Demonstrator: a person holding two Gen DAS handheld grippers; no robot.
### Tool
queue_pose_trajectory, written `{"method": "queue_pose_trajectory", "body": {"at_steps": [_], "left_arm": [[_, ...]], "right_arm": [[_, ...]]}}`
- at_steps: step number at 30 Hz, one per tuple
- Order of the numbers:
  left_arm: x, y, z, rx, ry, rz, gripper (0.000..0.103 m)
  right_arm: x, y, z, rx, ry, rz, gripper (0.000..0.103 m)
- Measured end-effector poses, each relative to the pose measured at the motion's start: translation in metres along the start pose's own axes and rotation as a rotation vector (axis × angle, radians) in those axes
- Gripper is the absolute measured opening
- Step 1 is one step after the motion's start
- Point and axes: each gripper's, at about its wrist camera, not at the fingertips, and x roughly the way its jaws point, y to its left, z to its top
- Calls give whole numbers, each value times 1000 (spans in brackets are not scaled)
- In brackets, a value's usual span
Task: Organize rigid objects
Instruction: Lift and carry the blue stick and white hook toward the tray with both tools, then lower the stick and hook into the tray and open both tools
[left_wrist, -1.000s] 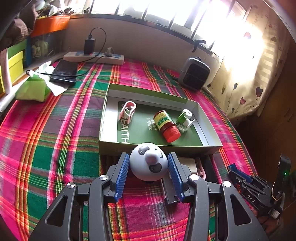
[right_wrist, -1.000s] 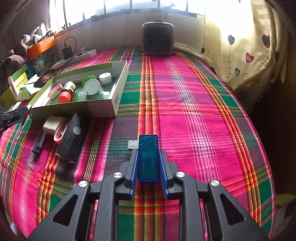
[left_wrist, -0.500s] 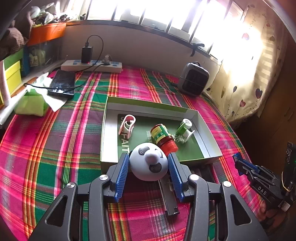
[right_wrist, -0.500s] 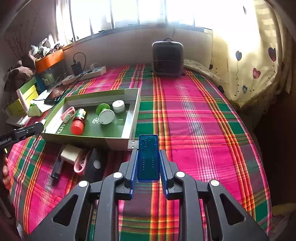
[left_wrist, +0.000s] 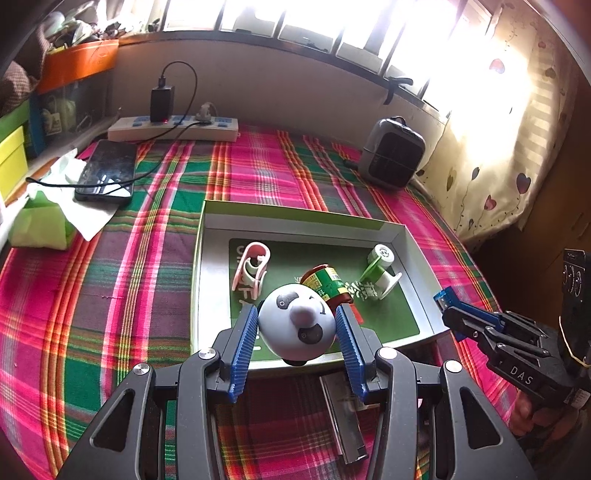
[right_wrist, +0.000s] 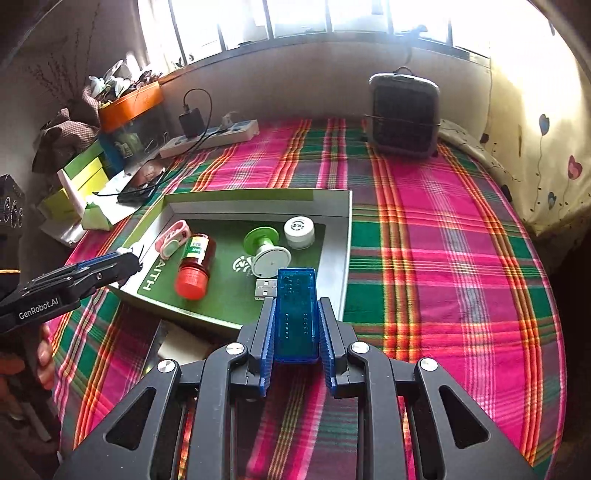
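Both hand-held grippers have advanced over the box: left hand-held gripper pinching the ball, right hand-held gripper pinching the USB stick; drop-off looks imminent.

A lived-in home room. A pink, green and orange plaid cloth covers the tabletop beneath a bright barred window. A cream curtain printed with hearts hangs at 1 side. A white power strip feeds a black phone, beside a small grey heater and cluttered storage boxes.
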Motion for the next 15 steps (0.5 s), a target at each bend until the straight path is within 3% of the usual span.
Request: {"method": "queue_pose_trajectory", "body": {"at_steps": [15], "left_arm": [[28,1,7,21,51,16,43]], "right_arm": [[38,10,16,-75,98,19,23]]}}
